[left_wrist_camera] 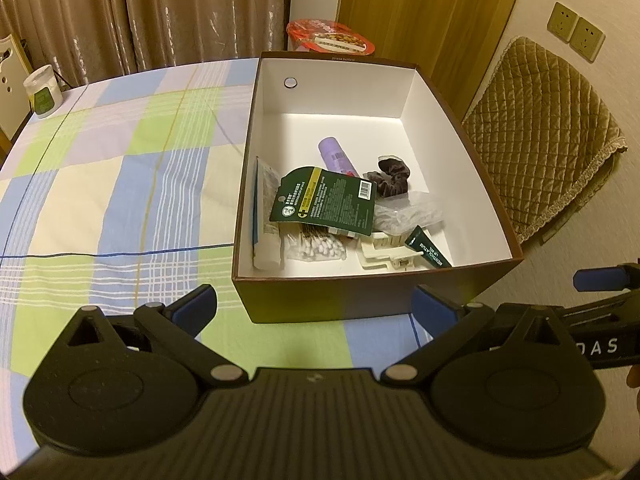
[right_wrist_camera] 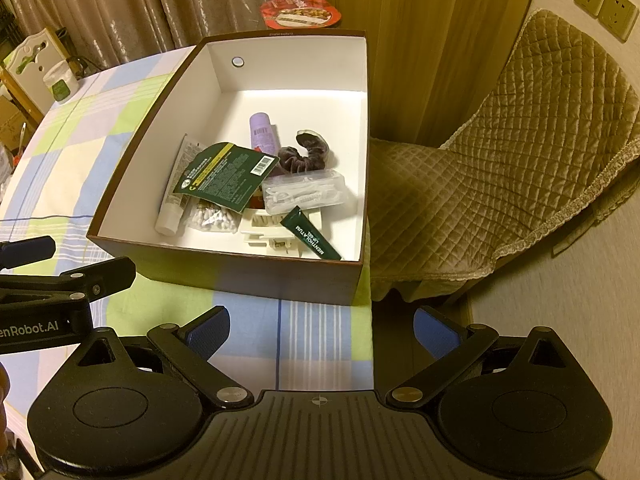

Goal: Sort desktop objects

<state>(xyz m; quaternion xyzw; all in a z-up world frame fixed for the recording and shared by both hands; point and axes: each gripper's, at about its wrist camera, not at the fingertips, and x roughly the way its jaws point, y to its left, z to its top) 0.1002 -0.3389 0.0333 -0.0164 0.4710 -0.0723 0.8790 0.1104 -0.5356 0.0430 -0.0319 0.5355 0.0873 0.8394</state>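
**Both claws wide and empty; sorted items lie in the box**

My left claw [left_wrist_camera: 314,300] is spread wide and holds nothing. It hangs over the checked tablecloth [left_wrist_camera: 120,184] of the table, just short of the near wall of the brown cardboard box [left_wrist_camera: 320,300]. My right claw [right_wrist_camera: 322,330] is likewise spread wide with nothing between its blue pads [right_wrist_camera: 208,332]; it sits above the table's right edge, near the box's near right corner.

The box stands open at the right side of the table, white inside, with a round hole in its far wall. Its contents are bunched toward the near end:

- A purple bottle [right_wrist_camera: 263,132] lies on its side near the middle of the floor.
- A dark scrunchie [right_wrist_camera: 306,154] lies just right of the bottle.
- A green card packet [right_wrist_camera: 226,176] with a barcode rests on top of the heap, overlapping a white tube [right_wrist_camera: 173,204] along the left wall.
- A bag of cotton swabs [right_wrist_camera: 210,220] lies partly under the packet.
- A clear plastic case [right_wrist_camera: 306,194] rests on a cream hair clip [right_wrist_camera: 272,236].
- A green Mentholatum lip gel tube [right_wrist_camera: 310,236] lies tilted against the clip, at the near right.

Behind the box sits a red-lidded bowl [right_wrist_camera: 301,12]. A white jar [left_wrist_camera: 43,90] stands at the far left corner of the table. A chair with a quilted cover [right_wrist_camera: 500,184] stands to the right of the table.
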